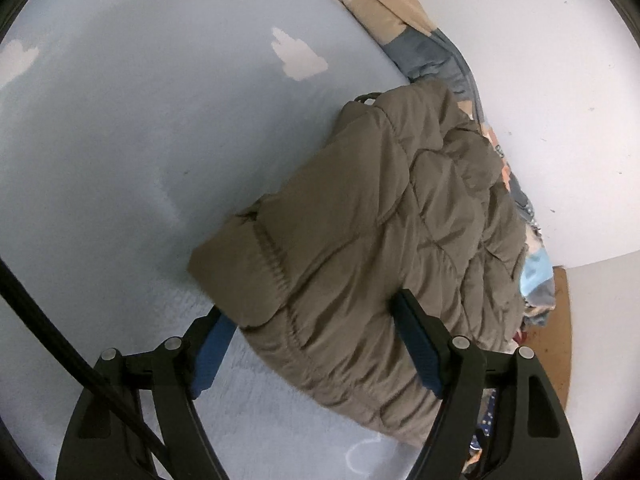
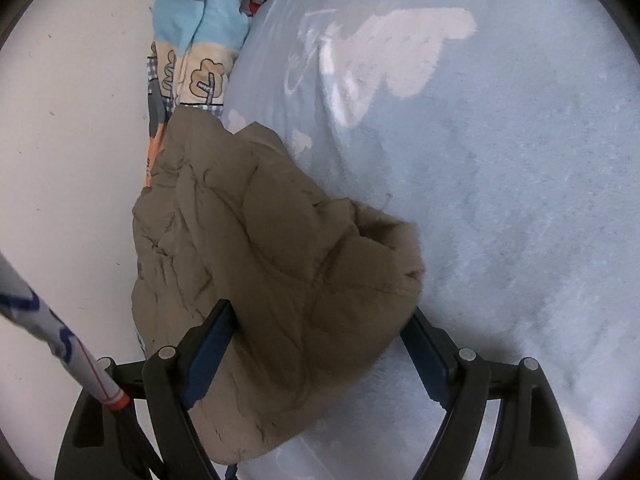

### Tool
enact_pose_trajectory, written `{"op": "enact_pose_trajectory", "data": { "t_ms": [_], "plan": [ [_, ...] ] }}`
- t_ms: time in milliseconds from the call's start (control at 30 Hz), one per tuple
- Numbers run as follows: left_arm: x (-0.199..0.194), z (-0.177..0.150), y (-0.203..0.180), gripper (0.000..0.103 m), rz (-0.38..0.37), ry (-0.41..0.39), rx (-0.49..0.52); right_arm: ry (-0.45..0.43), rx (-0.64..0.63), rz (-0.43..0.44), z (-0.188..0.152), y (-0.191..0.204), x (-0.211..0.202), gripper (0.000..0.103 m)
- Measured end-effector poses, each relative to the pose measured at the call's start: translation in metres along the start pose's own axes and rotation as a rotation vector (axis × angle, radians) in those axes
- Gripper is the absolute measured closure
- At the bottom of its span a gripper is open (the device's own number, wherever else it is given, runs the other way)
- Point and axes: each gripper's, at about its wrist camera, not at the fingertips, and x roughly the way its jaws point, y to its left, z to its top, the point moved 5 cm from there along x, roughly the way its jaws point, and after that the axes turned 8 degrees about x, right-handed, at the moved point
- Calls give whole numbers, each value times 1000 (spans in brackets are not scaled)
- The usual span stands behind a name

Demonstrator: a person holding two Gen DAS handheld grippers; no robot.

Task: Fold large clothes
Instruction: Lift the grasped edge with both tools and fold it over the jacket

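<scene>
Blue pads of my left gripper (image 1: 316, 344) sit closest in the left wrist view, jaws spread wide with the near end of the jacket (image 1: 372, 248) lying between them. I cannot tell whether the pads (image 1: 416, 344) press into the padding or only flank it. My jacket is brown and quilted, folded into a thick bundle on the pale blue bed (image 1: 140, 160), along its right edge beside the white wall (image 1: 560, 100). A patterned quilt (image 1: 432, 48) is bunched between bed and wall, running past the bundle's far end. One black cable (image 1: 80, 360) crosses the lower left corner.

From the right wrist view, my right gripper (image 2: 320, 344) has its jaws wide too, nearly at full spread. The jacket (image 2: 260, 260) fills the gap between them; the left pad (image 2: 208, 356) lies against the fabric, the right one (image 2: 424, 352) just beside the rounded fold. Here the bundle hugs the bed's left edge (image 2: 480, 200), touching the quilt (image 2: 200, 48) at its far corner, wall (image 2: 72, 140) on the left. A printed strap (image 2: 60, 340) cuts across the lower left.
</scene>
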Motion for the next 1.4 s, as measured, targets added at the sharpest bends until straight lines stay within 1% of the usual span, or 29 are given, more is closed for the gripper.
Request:
{"op": "enact_pose_trajectory", "data": {
  "t_ms": [33,67,100,133,167,200,233,300,333,367,433,467,533,600,733,900,1033,1300,1400],
  "plan": [
    [1,1,-1,26,4,-13,7,-1,-1,2,1,0,2,16],
    [0,3,-4,27,4,-31,19,3,-8,7,2,1,6,26],
    [0,4,-6,31,11,-41,37,-1,-24,-4,3,2,7,36],
    [-1,6,-14,35,45,-55,88,-7,-42,-19,3,4,7,41],
    [-2,6,-19,41,71,-63,128,-21,-95,-43,1,11,5,48],
    [-4,7,-29,48,123,-80,207,-39,-151,-73,-1,18,3,54],
    [-5,7,-36,50,157,-95,258,-53,-196,-101,-3,24,3,57],
    [-10,4,-52,57,241,-134,383,-112,-365,-187,-13,47,-2,64],
    [-12,3,-61,58,281,-161,445,-131,-412,-212,-16,54,-3,64],
    [-14,2,-68,59,309,-181,488,-159,-500,-259,-23,65,-4,66],
    [-18,1,-79,60,345,-209,550,-190,-582,-297,-30,75,-7,67],
    [-20,1,-81,60,349,-219,565,-207,-625,-316,-34,80,-10,67],
    [-25,2,-85,60,353,-236,586,-228,-671,-325,-38,87,-14,68],
    [-29,1,-89,61,367,-254,615,-258,-743,-342,-43,98,-19,69],
    [-39,0,-93,61,367,-272,625,-304,-842,-362,-52,113,-25,69],
    [-53,-4,-102,62,353,-286,647,-327,-895,-362,-64,121,-38,70],
    [-71,-14,-99,62,340,-290,661,-335,-918,-350,-75,126,-51,70],
    [-115,-57,-94,62,298,-290,673,-338,-948,-320,-100,118,-98,70],
    [-127,-77,-91,62,306,-296,685,-348,-942,-313,-110,106,-117,70]
  ]
}}
